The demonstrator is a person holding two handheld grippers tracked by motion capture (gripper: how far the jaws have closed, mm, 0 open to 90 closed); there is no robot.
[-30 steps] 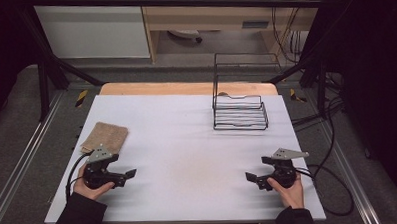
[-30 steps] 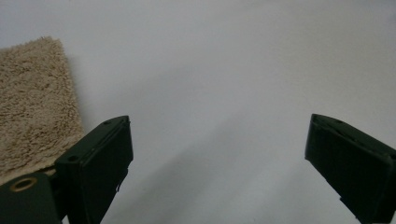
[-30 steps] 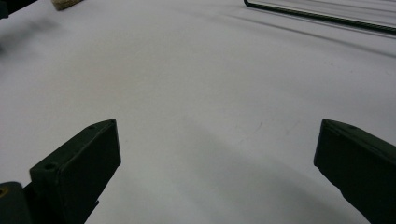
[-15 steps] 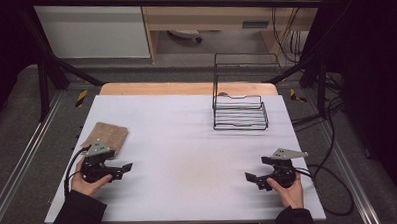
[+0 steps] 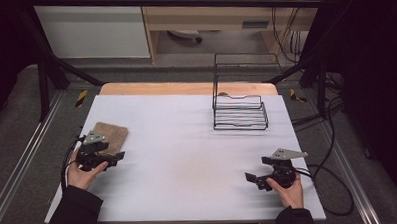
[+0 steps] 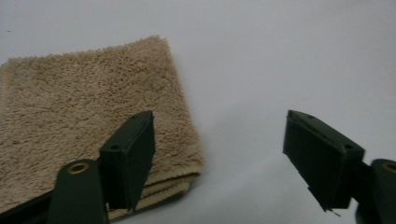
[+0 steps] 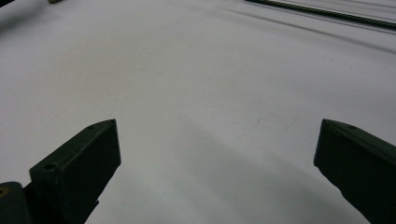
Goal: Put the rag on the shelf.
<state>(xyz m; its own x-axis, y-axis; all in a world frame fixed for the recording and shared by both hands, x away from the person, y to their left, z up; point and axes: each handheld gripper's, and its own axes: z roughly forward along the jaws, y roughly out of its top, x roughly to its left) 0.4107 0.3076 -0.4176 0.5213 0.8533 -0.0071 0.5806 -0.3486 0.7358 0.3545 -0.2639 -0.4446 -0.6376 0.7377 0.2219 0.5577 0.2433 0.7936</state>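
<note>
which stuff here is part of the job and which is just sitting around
In the job:
- folded tan towel, near the left gripper, whose jaws stand open
- right gripper, jaws open over bare table

Lying about:
- black wire rack, far side of the white table

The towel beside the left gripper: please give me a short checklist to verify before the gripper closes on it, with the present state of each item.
1. Left gripper fingers apart: ok, wide gap.
2. Towel between the fingers: not ok; one finger stands in front of the towel's corner, the other over bare table.
3. Towel folded and lying flat: ok, layered edges show at its near corner.
4. Finger touching the towel: cannot tell.
5. Right gripper away from the towel: ok, at the table's other side, open over bare surface.
6. Wire rack out of the way: ok, far from the towel.
</note>
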